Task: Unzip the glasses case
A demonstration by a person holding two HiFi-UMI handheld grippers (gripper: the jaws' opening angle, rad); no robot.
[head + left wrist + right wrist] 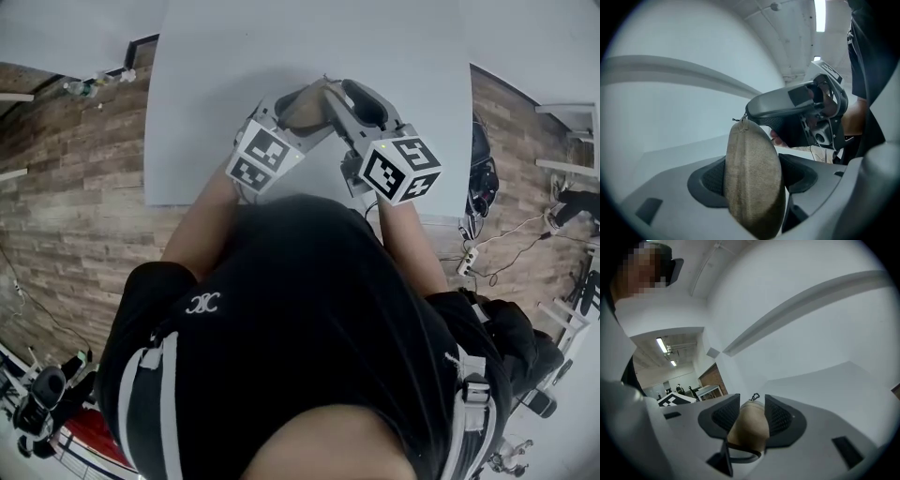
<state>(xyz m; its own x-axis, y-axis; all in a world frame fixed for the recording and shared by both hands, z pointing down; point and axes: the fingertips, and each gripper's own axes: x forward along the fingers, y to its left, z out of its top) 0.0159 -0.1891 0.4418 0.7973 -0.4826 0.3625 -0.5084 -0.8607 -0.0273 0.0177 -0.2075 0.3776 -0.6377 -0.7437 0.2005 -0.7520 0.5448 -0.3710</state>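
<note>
Case (302,109) sits at upper centre of head view, left gripper (752,180) clamped across its body, right gripper (750,417) clamped on its end, pull (754,397) apparently free beyond the jaws; keep left firm, draw along the seam.

matt suede-like glasses case (752,183), wood-grain floor (75,187)

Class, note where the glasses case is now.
Head view, upper centre: the glasses case is gripped by left gripper and right gripper, over the white table.
</note>
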